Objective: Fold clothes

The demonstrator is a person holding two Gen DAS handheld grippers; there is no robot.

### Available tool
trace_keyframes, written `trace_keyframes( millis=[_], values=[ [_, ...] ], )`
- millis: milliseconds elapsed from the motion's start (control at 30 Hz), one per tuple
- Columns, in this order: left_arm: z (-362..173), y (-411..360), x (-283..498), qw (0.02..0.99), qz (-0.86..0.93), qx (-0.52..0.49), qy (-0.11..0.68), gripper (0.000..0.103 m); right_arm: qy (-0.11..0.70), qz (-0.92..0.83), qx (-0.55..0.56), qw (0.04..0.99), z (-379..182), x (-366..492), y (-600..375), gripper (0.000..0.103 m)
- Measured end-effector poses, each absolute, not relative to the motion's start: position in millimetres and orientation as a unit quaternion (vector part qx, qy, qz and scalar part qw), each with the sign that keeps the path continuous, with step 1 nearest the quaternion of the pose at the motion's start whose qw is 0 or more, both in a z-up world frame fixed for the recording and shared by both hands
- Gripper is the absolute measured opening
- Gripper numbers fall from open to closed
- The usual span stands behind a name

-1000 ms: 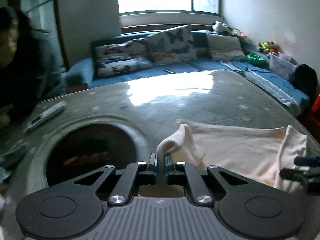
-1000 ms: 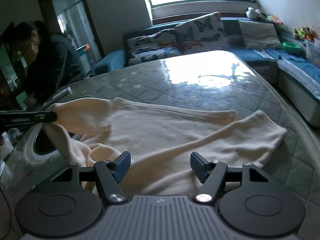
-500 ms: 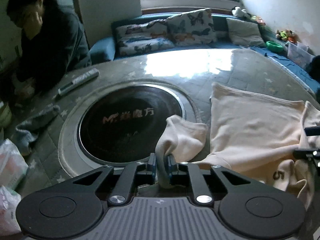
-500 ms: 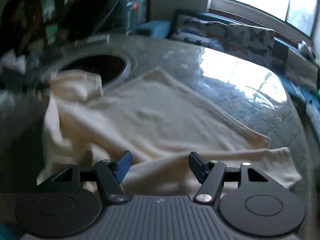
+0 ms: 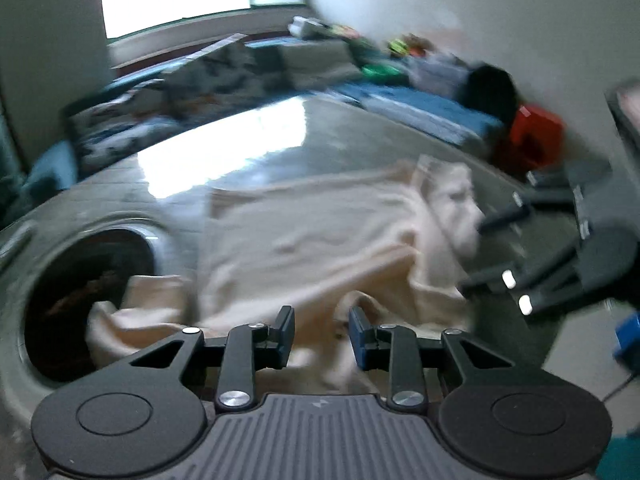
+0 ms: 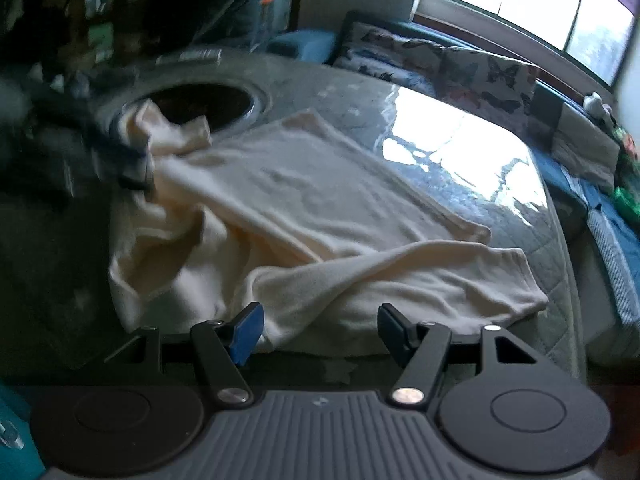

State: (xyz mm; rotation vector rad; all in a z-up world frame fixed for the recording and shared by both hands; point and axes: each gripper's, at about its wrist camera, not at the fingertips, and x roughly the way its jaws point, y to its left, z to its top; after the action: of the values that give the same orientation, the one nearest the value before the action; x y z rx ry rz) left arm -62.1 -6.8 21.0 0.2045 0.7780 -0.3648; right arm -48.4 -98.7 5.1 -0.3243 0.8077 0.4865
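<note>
Left gripper (image 5: 322, 334) part open, right gripper (image 6: 320, 330) wide open, both empty; cream sweatshirt (image 6: 320, 208) lies mid-frame just beyond fingertips.

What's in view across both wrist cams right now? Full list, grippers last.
garment: 1, cream, spread and partly rumpled on the table, one sleeve end lying over the round opening
table: 1, grey quilted cover with a glossy sheen, under the garment
round opening: 1, dark with pale rim, in the table at the garment's far left in the right wrist view
sofa: 1, blue, along the far side of the table under the window
butterfly cushions: several, pale with dark print, on the sofa
window: 1, bright, behind the sofa
red object: 1, blurred, beyond the table's right edge
left gripper: 1, black, open, over the garment's near edge
right gripper: 1, black, open, at the garment's near edge
</note>
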Motion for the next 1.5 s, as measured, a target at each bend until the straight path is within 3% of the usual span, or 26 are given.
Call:
trace_keyframes(
  millis=[100, 167, 233, 433, 600, 633, 733, 1233, 1500],
  values=[
    [7.1, -19.2, -63.0, 0.898, -0.179, 0.131, 0.381, 0.032, 0.368, 0.261, -0.142, 0.881, 12.1, -54.7, -93.9, 0.062],
    [-0.2, -21.4, -62.7, 0.892, -0.183, 0.141, 0.389, 0.027, 0.358, 0.288, -0.149, 0.876, 14.8, -60.5, -84.0, 0.059],
    [-5.5, -19.5, -65.7, 0.887, -0.190, 0.146, 0.396, 0.008, 0.349, 0.316, -0.166, 0.866, 15.3, -66.7, -71.8, 0.057],
    [5.4, -4.7, -81.9, 0.895, -0.198, 0.138, 0.374, 0.004, 0.357, 0.357, -0.201, 0.839, -0.5, -69.6, -41.8, 0.046],
    [10.9, 4.2, -87.7, 0.897, -0.201, 0.125, 0.372, 0.004, 0.371, 0.342, -0.197, 0.841, -16.7, -61.1, -35.1, 0.022],
    [11.5, 5.4, -89.3, 0.897, -0.204, 0.123, 0.373, 0.004, 0.374, 0.344, -0.191, 0.840, -17.7, -60.3, -36.3, 0.013],
    [14.1, 8.9, -95.3, 0.894, -0.217, 0.117, 0.374, 0.003, 0.372, 0.354, -0.188, 0.837, -10.3, -68.8, -45.1, 0.006],
    [28.1, 13.7, -124.0, 0.856, -0.337, 0.127, 0.372, 0.005, 0.426, 0.431, -0.219, 0.765, -2.9, -119.0, -71.9, 0.006],
    [36.0, 8.2, -81.3, 0.881, -0.313, 0.066, 0.348, 0.006, 0.409, 0.398, -0.161, 0.805, 29.1, -93.6, -97.8, 0.010]
  ],
)
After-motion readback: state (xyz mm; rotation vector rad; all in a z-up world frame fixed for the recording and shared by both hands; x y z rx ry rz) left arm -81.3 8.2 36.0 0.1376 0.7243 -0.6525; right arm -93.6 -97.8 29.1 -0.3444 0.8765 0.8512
